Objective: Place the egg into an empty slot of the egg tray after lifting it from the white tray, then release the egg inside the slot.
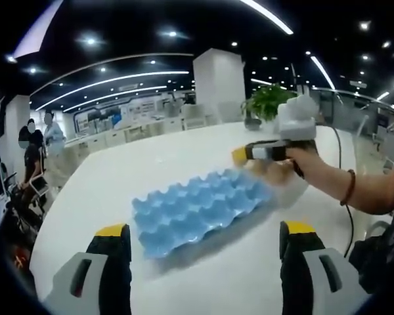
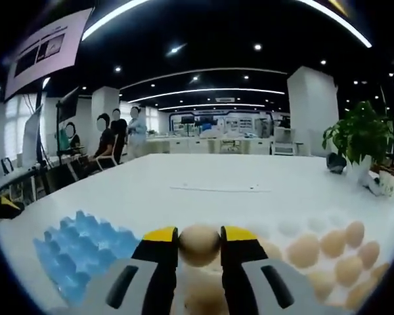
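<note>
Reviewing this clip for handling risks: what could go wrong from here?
The right gripper pinches the egg only at its yellow tips, so it might slip or crack. The blue egg tray lies off to the side, so the carry passes over bare table. The left gripper hangs open and does not steady the tray.

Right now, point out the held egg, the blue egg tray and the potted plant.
egg (image 2: 199, 244): right gripper view, its rounded front between the fingers.
blue egg tray (image 1: 197, 210): left gripper view, middle cups.
potted plant (image 2: 361, 134): right gripper view, its leaves.
</note>
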Action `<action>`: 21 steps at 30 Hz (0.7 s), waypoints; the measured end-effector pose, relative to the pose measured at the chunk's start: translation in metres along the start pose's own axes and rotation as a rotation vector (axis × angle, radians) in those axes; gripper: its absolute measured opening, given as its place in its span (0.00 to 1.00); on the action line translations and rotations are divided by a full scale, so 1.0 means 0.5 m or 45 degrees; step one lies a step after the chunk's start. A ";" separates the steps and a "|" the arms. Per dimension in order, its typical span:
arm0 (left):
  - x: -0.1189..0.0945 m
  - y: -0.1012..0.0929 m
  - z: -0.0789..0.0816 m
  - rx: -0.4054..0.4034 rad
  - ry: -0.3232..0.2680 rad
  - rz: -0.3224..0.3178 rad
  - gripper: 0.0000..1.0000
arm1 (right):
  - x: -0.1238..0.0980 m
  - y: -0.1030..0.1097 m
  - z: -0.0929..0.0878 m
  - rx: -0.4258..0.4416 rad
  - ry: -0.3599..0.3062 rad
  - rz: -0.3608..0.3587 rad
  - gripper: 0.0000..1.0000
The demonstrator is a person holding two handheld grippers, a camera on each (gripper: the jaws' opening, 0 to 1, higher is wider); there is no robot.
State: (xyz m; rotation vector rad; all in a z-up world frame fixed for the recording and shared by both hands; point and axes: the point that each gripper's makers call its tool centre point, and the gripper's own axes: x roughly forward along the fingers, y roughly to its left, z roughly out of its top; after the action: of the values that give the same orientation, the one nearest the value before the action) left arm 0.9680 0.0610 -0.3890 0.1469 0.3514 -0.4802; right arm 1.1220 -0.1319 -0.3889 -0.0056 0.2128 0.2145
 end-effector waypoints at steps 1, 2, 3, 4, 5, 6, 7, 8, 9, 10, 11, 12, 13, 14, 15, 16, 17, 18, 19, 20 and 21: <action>-0.001 0.000 0.000 0.000 -0.001 0.001 0.96 | 0.002 0.008 0.000 -0.008 0.004 0.009 0.25; -0.001 0.001 0.000 -0.001 0.000 0.003 0.96 | 0.003 0.013 -0.001 -0.016 0.005 0.015 0.25; -0.002 0.001 0.000 -0.001 0.001 0.005 0.96 | 0.003 0.016 -0.001 -0.024 0.006 0.018 0.25; -0.004 0.002 -0.001 -0.001 0.001 0.007 0.96 | 0.004 0.020 -0.002 -0.029 0.006 0.021 0.25; -0.005 0.003 -0.001 -0.001 0.002 0.009 0.96 | 0.004 0.023 -0.001 -0.035 0.005 0.024 0.25; -0.005 0.003 -0.001 -0.002 0.002 0.010 0.96 | 0.004 0.024 -0.001 -0.034 0.006 0.030 0.25; -0.006 0.004 -0.002 -0.003 0.002 0.011 0.96 | 0.004 0.028 -0.001 -0.027 0.008 0.041 0.25; -0.006 0.004 -0.003 -0.004 0.004 0.012 0.96 | 0.004 0.030 -0.001 -0.028 0.010 0.043 0.25; -0.006 0.004 -0.003 -0.004 0.005 0.013 0.96 | 0.004 0.033 -0.002 -0.029 0.012 0.047 0.25; -0.006 0.004 -0.003 -0.003 0.006 0.012 0.96 | 0.005 0.038 -0.002 -0.030 0.014 0.054 0.25; -0.006 0.003 -0.003 -0.002 0.007 0.011 0.96 | 0.005 0.043 -0.001 -0.030 0.015 0.060 0.25; -0.006 0.003 -0.003 -0.002 0.006 0.011 0.96 | 0.005 0.051 -0.002 -0.031 0.020 0.071 0.25; -0.006 0.002 -0.003 -0.002 0.006 0.009 0.96 | 0.006 0.056 -0.001 -0.032 0.021 0.075 0.25; -0.006 0.002 -0.003 -0.002 0.007 0.008 0.96 | 0.007 0.065 0.000 -0.037 0.019 0.089 0.25; -0.006 0.002 -0.003 -0.001 0.007 0.007 0.96 | 0.008 0.071 0.001 -0.037 0.020 0.099 0.25; -0.007 0.002 -0.003 0.000 0.007 0.008 0.96 | 0.008 0.077 0.001 -0.037 0.022 0.106 0.25; -0.008 0.001 -0.003 0.002 0.006 0.007 0.96 | 0.009 0.086 0.002 -0.043 0.019 0.118 0.25; -0.008 0.002 -0.003 0.001 0.006 0.007 0.96 | 0.010 0.092 0.003 -0.045 0.018 0.125 0.25; -0.009 0.002 -0.003 -0.001 0.004 0.009 0.96 | 0.010 0.097 0.003 -0.048 0.020 0.130 0.25; -0.010 0.003 -0.003 -0.001 0.003 0.010 0.96 | 0.011 0.105 0.002 -0.049 0.020 0.144 0.25; -0.010 0.004 -0.004 -0.001 0.004 0.012 0.96 | 0.012 0.110 0.002 -0.045 0.024 0.154 0.25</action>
State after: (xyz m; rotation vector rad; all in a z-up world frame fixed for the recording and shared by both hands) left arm 0.9642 0.0655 -0.3888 0.1481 0.3539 -0.4709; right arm 1.1161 -0.0767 -0.3884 -0.0298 0.2281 0.3390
